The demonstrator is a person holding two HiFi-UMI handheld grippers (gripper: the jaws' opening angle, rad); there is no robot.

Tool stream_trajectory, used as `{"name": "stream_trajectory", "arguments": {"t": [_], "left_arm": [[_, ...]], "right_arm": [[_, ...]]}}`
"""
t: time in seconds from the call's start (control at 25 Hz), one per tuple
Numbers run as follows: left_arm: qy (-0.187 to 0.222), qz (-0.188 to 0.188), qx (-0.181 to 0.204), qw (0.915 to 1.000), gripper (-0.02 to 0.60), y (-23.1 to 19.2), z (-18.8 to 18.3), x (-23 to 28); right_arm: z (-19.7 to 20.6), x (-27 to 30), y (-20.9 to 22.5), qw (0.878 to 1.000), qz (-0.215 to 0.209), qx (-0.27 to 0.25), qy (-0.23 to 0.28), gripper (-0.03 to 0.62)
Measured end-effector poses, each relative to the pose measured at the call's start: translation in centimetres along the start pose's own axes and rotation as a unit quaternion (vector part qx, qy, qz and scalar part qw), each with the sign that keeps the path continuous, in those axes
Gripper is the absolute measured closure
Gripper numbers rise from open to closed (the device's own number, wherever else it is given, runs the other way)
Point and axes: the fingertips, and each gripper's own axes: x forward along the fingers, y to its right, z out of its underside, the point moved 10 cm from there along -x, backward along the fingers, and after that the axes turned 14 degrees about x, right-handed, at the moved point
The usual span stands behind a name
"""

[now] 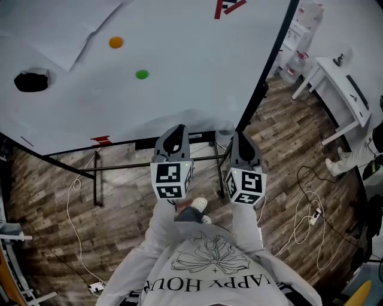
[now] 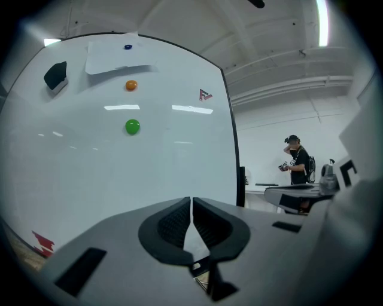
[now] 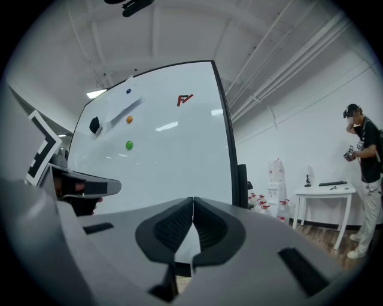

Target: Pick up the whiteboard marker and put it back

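Red logo on whiteboard

Whiteboard: smooth glossy white, ceiling lights mirrored in it. Frame: black, matt, looks like metal. Paper sheet, 11 o'clock on the board: dull white. Green magnet and orange magnet: shiny. Floor: grey-brown wood-grain planks, low sheen. Left gripper and right gripper: grey matt plastic shells; fingers lined with black ribbed pads. Sweatshirt: pale soft cloth.
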Motion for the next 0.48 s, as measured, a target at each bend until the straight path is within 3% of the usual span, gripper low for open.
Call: {"name": "stream_trajectory", "arguments": {"t": [0.48], "left_arm": [[-0.001, 0.003, 0.009, 1.0000, 0.568, 0.55, 0.01, -0.05]], "right_arm": [[0.12, -0.24, 0.38, 1.000, 0.004, 0.001, 0.001, 0.589]]}}
